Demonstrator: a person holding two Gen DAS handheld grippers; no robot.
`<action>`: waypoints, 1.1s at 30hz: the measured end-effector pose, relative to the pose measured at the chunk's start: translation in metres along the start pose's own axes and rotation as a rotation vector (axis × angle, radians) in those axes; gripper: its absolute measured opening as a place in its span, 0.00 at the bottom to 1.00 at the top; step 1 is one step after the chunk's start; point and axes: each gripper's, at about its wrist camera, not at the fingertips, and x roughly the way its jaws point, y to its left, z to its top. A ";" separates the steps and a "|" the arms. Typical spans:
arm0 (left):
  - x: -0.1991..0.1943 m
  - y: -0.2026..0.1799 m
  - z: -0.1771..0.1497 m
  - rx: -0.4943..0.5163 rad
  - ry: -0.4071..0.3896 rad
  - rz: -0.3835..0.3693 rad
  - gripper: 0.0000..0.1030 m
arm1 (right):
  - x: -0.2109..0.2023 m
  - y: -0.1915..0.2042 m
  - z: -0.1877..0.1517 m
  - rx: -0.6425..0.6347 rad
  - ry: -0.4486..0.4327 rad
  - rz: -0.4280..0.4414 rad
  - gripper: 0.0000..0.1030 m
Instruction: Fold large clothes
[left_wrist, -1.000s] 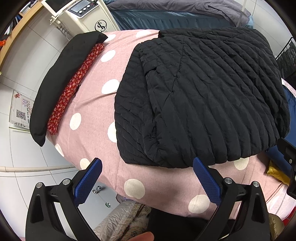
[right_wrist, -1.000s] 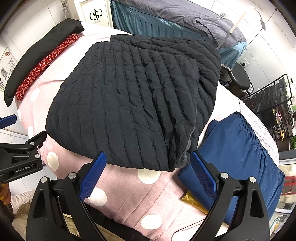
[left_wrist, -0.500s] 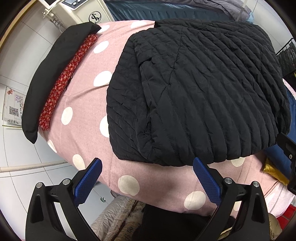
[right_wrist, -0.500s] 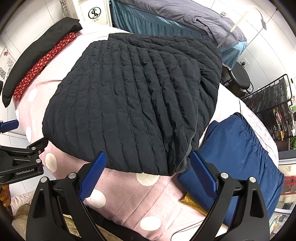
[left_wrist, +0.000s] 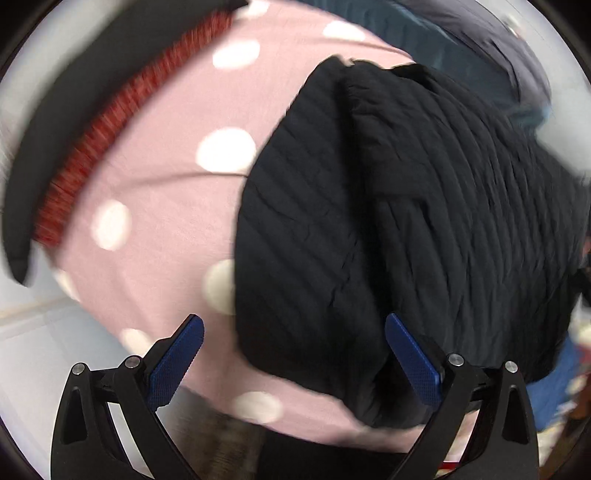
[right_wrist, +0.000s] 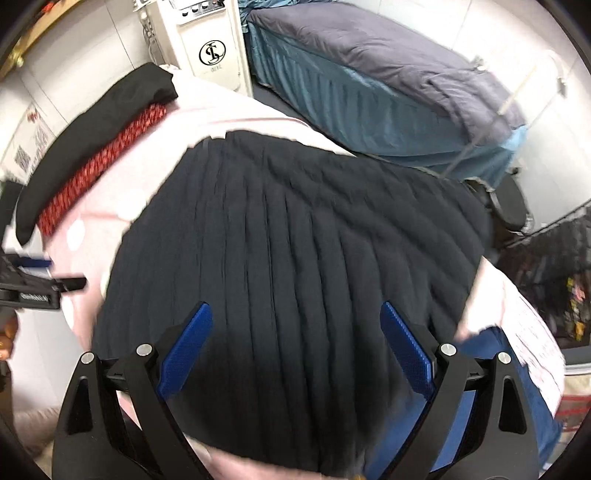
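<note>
Clearly soft and puffy: black quilted jacket (right_wrist: 295, 240) folded on pink dotted bedcover (left_wrist: 166, 206), probably light, slick in the shell, easy to spring open. Left gripper (left_wrist: 291, 354) and right gripper (right_wrist: 295, 339) both spread wide, holding nothing. Best to pinch all layers together at near edge.
</note>
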 end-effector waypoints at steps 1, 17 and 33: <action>0.006 0.005 0.013 -0.028 0.017 -0.031 0.92 | 0.014 -0.003 0.019 0.009 0.009 0.018 0.88; 0.050 -0.121 0.032 0.330 -0.050 -0.174 0.55 | 0.106 -0.022 0.055 -0.212 0.146 -0.236 0.20; 0.070 -0.167 -0.147 0.613 0.073 -0.079 0.17 | -0.009 -0.067 -0.217 0.142 0.184 0.080 0.08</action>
